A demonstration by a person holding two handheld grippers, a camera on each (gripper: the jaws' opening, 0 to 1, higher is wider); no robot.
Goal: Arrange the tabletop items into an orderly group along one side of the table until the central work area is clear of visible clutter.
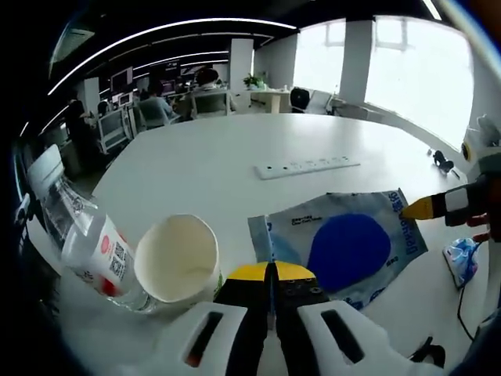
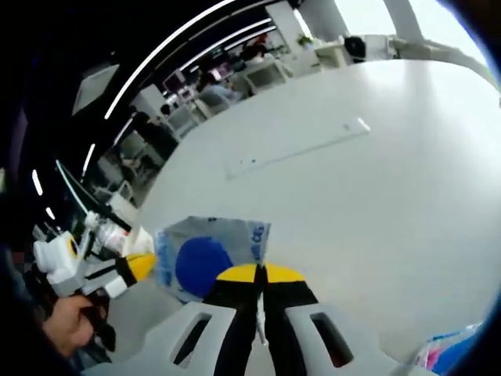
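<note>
Two grippers meet at one blue-and-clear pouch (image 1: 344, 247) lying flat on the white table (image 1: 203, 168): the left gripper (image 1: 272, 270), jaws clenched, sits at its near corner, pouch running toward 1 o'clock, while the right gripper (image 2: 261, 273), likewise clenched, reaches its far edge. A paper cup (image 1: 178, 261) and tipped bottle (image 1: 86, 239) crowd 10 o'clock; a power strip (image 1: 307, 166) lies beyond at 12.

The left gripper (image 1: 272, 270) has white moulded jaw bodies with dark slotted openings, black inner faces and yellow tips. The right gripper (image 2: 261, 272) is built alike: white shells, a slot in each, black jaws capped in yellow. Seen from the side, the left gripper's white housing carries a yellow-ringed fitting, and a bare hand (image 2: 69, 323) grips its dark handle.
</note>
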